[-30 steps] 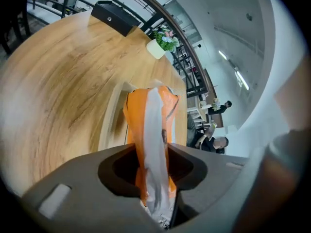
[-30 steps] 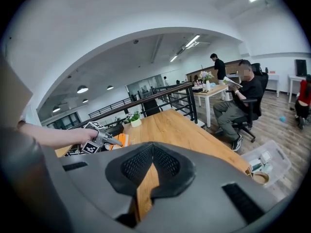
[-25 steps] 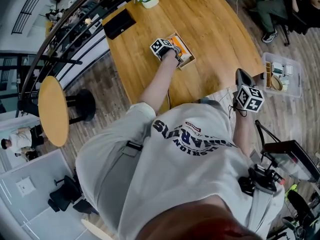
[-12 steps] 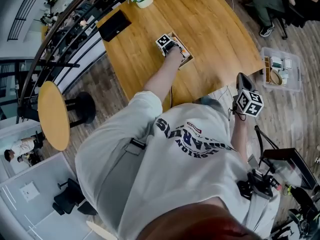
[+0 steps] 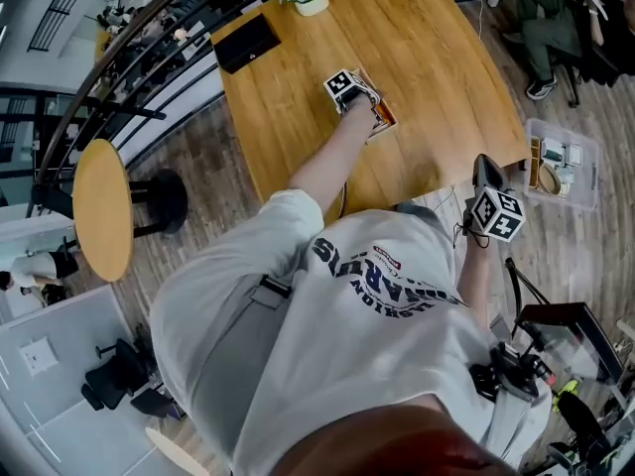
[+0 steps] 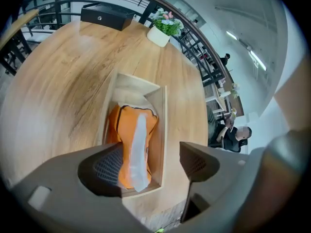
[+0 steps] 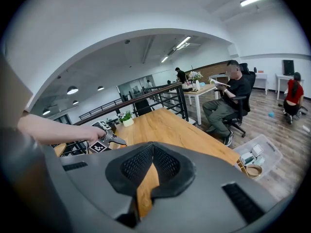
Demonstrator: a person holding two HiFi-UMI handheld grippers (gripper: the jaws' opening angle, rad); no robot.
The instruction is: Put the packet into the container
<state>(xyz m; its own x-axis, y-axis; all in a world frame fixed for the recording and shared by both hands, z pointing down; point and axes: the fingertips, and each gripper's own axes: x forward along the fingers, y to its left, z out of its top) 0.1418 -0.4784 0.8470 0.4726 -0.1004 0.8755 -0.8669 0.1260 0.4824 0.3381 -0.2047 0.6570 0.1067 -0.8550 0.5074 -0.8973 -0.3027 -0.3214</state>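
Observation:
An orange packet [image 6: 133, 144] with a white stripe lies inside the open wooden container [image 6: 163, 115] on the table. My left gripper [image 6: 153, 161] hovers just over the container's near end. Its jaws have just been opening and now stand apart. The left pad [image 6: 109, 165] is above the packet's edge and the right pad [image 6: 197, 163] is outside the container wall; neither presses on the packet. In the head view the left gripper [image 5: 349, 89] covers most of the container [image 5: 385, 119]. My right gripper [image 7: 153, 152] is shut on nothing, held beyond the table's near edge [image 5: 484, 172].
A black box [image 6: 107, 16] and a potted plant [image 6: 165, 28] stand at the table's far end. A clear plastic bin [image 5: 561, 162] with small items sits on the floor to the right. A round wooden side table [image 5: 102, 211] is at the left. A seated person [image 7: 228, 101] is beyond the table.
The left gripper has shifted a little over the container, and less of the orange packet shows beside it. The right gripper has kept its place.

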